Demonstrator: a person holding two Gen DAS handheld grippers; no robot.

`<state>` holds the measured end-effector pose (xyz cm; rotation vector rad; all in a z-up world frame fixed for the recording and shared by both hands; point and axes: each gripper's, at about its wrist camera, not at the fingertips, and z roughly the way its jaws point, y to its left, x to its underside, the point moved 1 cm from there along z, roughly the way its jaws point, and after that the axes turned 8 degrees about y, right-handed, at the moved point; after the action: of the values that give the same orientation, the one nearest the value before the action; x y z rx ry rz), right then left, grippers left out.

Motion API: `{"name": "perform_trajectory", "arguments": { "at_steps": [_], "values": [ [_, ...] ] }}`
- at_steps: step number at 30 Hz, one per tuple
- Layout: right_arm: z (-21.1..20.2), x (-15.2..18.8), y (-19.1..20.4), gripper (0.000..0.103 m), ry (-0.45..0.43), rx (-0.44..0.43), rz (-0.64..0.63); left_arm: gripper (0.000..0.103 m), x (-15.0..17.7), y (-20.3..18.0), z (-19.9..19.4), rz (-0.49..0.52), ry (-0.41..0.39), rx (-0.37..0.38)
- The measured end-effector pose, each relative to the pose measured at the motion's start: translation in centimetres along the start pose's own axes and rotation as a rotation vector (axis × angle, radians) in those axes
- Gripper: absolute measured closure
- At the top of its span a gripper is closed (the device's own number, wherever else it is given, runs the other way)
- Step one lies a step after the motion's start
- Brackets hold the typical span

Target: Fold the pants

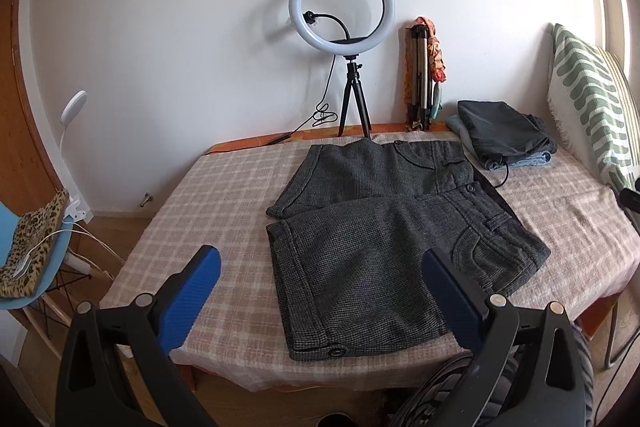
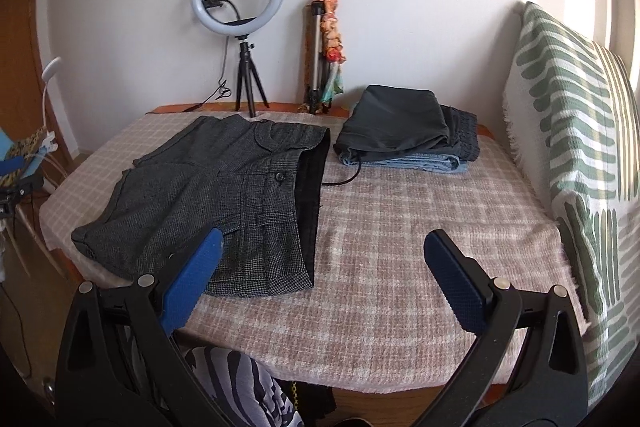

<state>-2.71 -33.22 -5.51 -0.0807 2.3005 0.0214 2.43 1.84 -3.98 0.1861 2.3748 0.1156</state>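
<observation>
Dark grey checked short pants [image 1: 384, 227] lie flat and spread out on the checked table cloth [image 1: 224, 195], legs to the left, waistband to the right. They also show in the right wrist view [image 2: 216, 195]. My left gripper [image 1: 320, 263] is open and empty, held above the near edge of the pants' front leg. My right gripper [image 2: 320, 247] is open and empty, above the cloth just right of the waistband; its left finger [image 2: 192, 279] overlaps the pants' near corner in view.
A stack of folded clothes [image 2: 404, 143] lies at the table's back right. A ring light on a tripod [image 1: 344, 19] and a folded tripod [image 1: 420, 75] stand by the wall. A green-patterned cushion [image 2: 576, 155] borders the right side. A chair [image 1: 36, 259] stands left.
</observation>
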Motion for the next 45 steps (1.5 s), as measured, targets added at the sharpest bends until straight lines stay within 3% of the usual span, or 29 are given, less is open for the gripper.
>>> {"name": "perform_trajectory", "arguments": {
  "at_steps": [6, 14, 16, 23, 28, 32, 35, 38, 40, 45],
  "values": [
    [3.7, 0.3, 2.3, 0.013, 0.11, -0.084, -0.237, 0.002, 2.0, 1.7, 2.5, 0.037, 0.082, 0.088],
    [8.7, 2.1, 6.5, 0.024, 0.242, -0.136, -0.532, 0.004, 4.6, 1.2, 5.5, 0.22, 0.163, 0.139],
    [9.9, 2.3, 6.9, 0.029, 0.282, -0.152, -0.56, 0.01, 5.1, 0.9, 6.6, 0.246, 0.2, 0.159],
    [12.8, 3.1, 8.6, 0.03, 0.338, -0.141, -0.665, 0.026, 6.0, 0.7, 9.2, 0.297, 0.26, 0.165],
    [14.1, 3.0, 9.1, 0.03, 0.353, -0.17, -0.666, 0.026, 6.4, 1.2, 10.3, 0.271, 0.259, 0.158],
    [15.3, 2.9, 9.6, 0.03, 0.371, -0.183, -0.662, 0.027, 6.6, 2.5, 10.9, 0.192, 0.279, 0.211],
    [15.9, 2.9, 9.9, 0.038, 0.388, -0.197, -0.673, 0.05, 6.7, 3.3, 11.4, 0.143, 0.299, 0.29],
    [16.3, 3.0, 10.0, 0.039, 0.399, -0.204, -0.684, 0.054, 6.8, 3.7, 12.0, 0.1, 0.313, 0.339],
    [16.3, 3.1, 9.9, 0.039, 0.404, -0.209, -0.687, 0.064, 6.7, 3.8, 12.2, 0.089, 0.32, 0.358],
    [16.1, 3.4, 8.9, 0.039, 0.417, -0.222, -0.692, 0.068, 6.9, 4.2, 12.5, 0.086, 0.337, 0.374]
  ]
}}
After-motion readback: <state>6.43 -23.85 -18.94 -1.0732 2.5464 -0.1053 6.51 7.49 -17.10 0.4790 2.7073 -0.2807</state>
